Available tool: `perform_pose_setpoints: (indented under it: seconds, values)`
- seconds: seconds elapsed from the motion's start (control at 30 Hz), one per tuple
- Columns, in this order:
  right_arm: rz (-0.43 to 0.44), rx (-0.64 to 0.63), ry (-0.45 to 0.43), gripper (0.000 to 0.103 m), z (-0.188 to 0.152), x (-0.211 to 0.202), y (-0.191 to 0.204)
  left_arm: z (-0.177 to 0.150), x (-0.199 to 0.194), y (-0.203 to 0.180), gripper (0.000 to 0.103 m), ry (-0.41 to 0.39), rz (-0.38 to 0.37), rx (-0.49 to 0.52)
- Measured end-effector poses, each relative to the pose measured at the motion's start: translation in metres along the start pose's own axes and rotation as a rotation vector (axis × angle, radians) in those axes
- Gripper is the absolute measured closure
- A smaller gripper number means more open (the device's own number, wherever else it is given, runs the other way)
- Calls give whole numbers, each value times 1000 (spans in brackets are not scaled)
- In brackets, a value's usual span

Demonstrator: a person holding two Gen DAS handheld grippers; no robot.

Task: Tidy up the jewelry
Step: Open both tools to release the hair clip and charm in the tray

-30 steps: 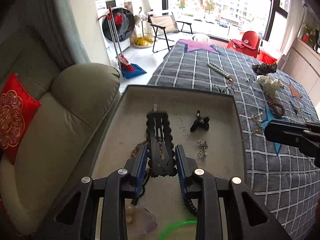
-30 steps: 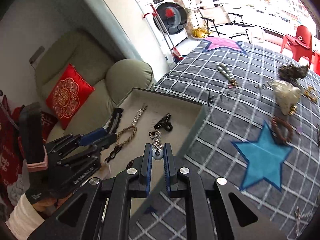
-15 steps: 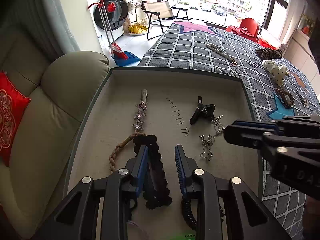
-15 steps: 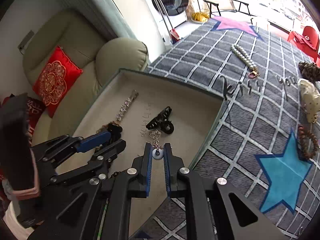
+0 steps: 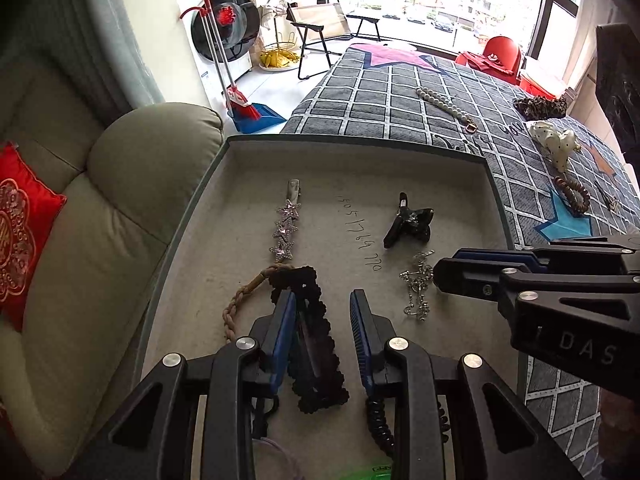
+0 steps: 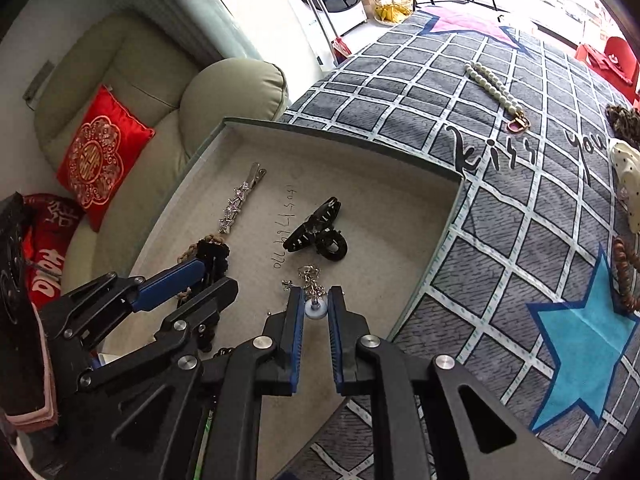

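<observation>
Your right tool (image 6: 316, 310) hangs low over the tray (image 6: 352, 138), which sits at the near-left corner of the bed (image 6: 520, 216). Its jaws are opening around a silver chain earring (image 6: 313, 292) with a pale round bead; the chain already trails on the tray floor, so you are probably setting it down beside the black claw clip (image 6: 318, 232).

Your left tool (image 5: 322, 322) is partly spread. A black scalloped hair clip (image 5: 316, 344) lies on the tray between its jaws against the left pad, apparently not squeezed.

More pieces wait farther up the bed: a pearl strand (image 6: 494, 86) and a brown bead bracelet (image 5: 572, 196). A coiled black tie and something green are cut off at the near edge.
</observation>
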State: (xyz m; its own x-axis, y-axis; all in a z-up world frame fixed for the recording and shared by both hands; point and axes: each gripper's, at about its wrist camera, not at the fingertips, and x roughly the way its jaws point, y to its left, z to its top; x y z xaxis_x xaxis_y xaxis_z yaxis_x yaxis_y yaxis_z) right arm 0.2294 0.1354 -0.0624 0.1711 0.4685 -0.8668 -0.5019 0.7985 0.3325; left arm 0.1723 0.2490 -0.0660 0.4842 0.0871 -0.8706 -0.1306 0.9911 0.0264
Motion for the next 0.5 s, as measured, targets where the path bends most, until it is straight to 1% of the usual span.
perform_pose_setpoints:
  seconds: [0.07,0.1,0.13,0.2,0.33,0.5]
  values:
    - [5,6,-7,81,-1,-5,0,-1,-3,2,72,-1,7,-10]
    - [10,8,-15,73,-1,-8,0,-1,-4,3,72,-2,10,-13]
    - [14,8,-25,68,-2,-12,1,-2,-6,4,72,-4,15,-17]
    - [3,4,-40,63,-4,-20,5,-3,-10,6,72,-9,24,-26]
    - [-11,4,-52,59,-11,-31,8,-9,-20,10,72,-16,38,-46]
    - [-37,16,-62,56,-26,-44,11,-20,-37,13,72,-32,56,-70]
